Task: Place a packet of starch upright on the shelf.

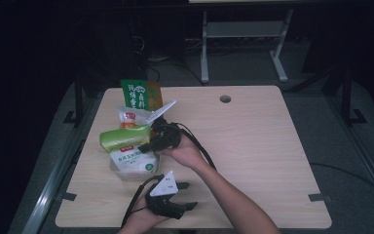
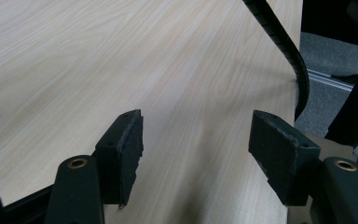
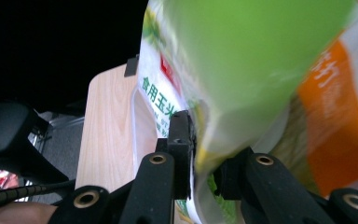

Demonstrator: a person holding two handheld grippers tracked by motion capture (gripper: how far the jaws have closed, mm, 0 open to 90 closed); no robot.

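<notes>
A light green bag (image 1: pixel 121 137) lies across the top of a clear container (image 1: pixel 126 174) at the table's left. My right gripper (image 1: pixel 145 144) reaches in from the right and is shut on the bag's edge. In the right gripper view the jaws (image 3: pixel 207 161) pinch the crumpled rim of the green bag (image 3: pixel 251 56). Under it a white bag with green lettering (image 1: pixel 132 160) stands in the container. My left gripper (image 1: pixel 189 196) rests near the front edge, pointing right. Its jaws (image 2: pixel 196 140) stand open over bare wood, with nothing between them.
A white and orange bag (image 1: pixel 132 117) and a tall green package (image 1: pixel 135 93) stand behind the container. The wooden table (image 1: pixel 253 141) has a round hole (image 1: pixel 225 99) at the back. My right gripper's cable (image 2: pixel 284 46) runs over the table's edge.
</notes>
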